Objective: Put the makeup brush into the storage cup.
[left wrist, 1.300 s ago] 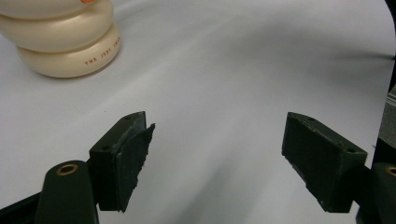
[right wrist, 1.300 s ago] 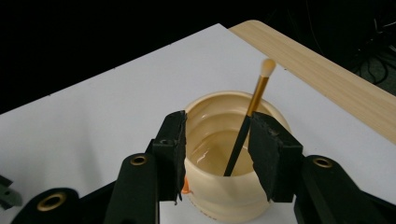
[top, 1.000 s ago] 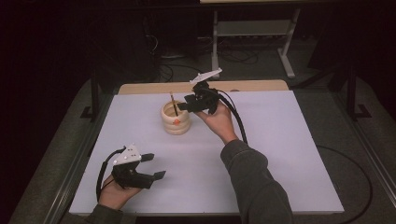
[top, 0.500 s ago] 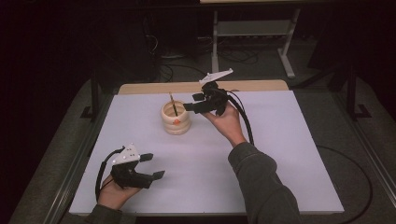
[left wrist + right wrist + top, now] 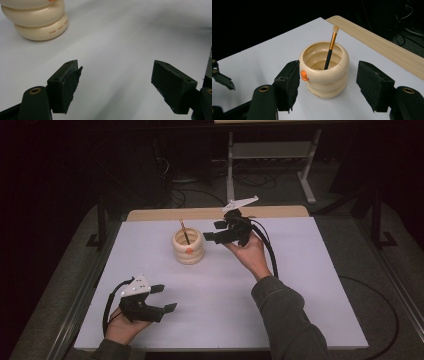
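cup [image 5: 37,21] top cropped, brush [image 5: 330,48] tip hidden

Setting: a lab or recording room, not a home. A white-covered table [image 5: 300,285] with a bare wooden strip [image 5: 215,213] at its far edge stands on grey carpet [image 5: 385,285]. Surroundings dark. Behind it a metal equipment stand [image 5: 272,150] and loose cables on the floor [image 5: 200,195]. Surface kept sparse.

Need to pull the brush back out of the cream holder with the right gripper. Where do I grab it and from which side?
Grip the brush on its gold upper stem, just below the tip, the part standing clear above the holder rim. Come down from above: it leans against the far wall, and the lower black handle sits inside. The right gripper stands open beside the holder.
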